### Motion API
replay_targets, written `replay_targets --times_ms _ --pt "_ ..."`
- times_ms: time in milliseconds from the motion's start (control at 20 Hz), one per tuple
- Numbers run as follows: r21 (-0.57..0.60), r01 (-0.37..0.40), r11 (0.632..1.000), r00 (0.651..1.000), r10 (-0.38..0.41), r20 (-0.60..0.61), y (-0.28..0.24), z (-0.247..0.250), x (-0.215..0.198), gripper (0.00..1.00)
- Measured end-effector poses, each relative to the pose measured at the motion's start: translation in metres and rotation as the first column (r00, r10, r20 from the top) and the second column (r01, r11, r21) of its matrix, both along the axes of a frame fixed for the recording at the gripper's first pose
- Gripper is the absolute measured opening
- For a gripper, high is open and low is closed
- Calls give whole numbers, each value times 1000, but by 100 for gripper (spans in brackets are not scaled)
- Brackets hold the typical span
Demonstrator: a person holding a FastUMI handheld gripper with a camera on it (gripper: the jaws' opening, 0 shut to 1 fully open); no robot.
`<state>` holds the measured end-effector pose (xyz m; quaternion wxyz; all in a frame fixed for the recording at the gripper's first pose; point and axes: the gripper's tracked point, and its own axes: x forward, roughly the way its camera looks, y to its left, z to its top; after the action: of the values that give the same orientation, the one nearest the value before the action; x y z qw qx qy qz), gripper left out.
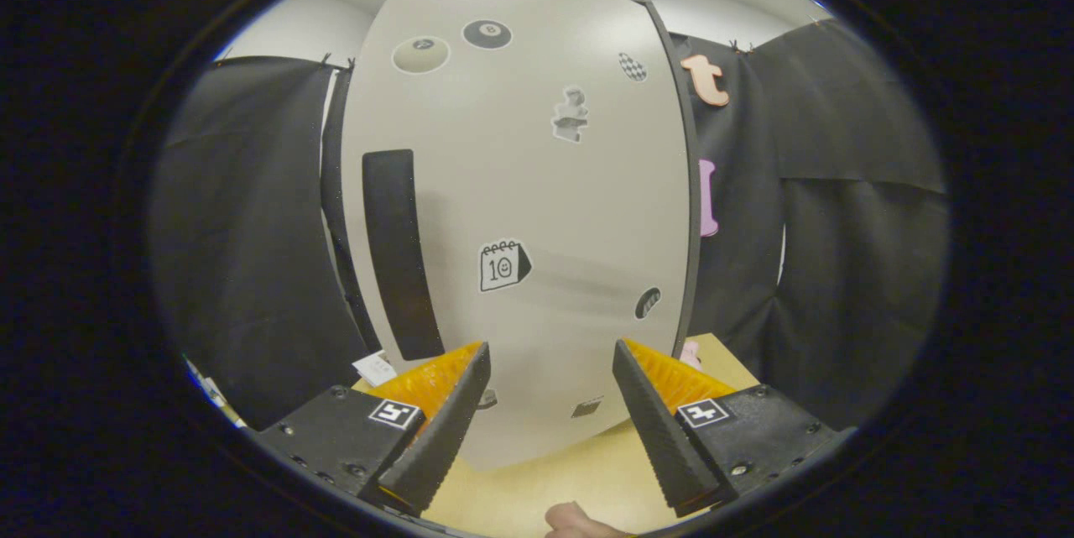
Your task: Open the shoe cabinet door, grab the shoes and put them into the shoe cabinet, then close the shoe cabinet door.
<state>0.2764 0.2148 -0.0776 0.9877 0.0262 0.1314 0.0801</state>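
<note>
Jaws apart, nothing between them; my gripper (550, 366) points straight at the shoe cabinet door (520, 211), which stands just ahead and looks shut, its face flat toward me.

Key relation: the door's dark handle strip (398, 253) lies ahead and to the left of my left finger (449, 404), long axis upright, running up along the door's left side. The right finger (650, 408) is well off from it, so the left finger is the nearer one.

Count: one door, one handle strip, eight or so small stickers on the panel. The cabinet stands on a light tabletop (570, 479). A fingertip (575, 521) of a person's hand shows just behind my jaws.

Judgement: a shut door fits both ends of this job, shoes waiting outside or already shut inside. I cannot tell which.
</note>
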Motion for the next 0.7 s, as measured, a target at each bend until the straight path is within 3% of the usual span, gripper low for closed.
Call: replay_targets --times_ms 300,700 --pt "77 -6 997 1000 5 6 -10 -3 -23 96" --pt "57 -16 998 998 12 60 -24 -9 -67 97"
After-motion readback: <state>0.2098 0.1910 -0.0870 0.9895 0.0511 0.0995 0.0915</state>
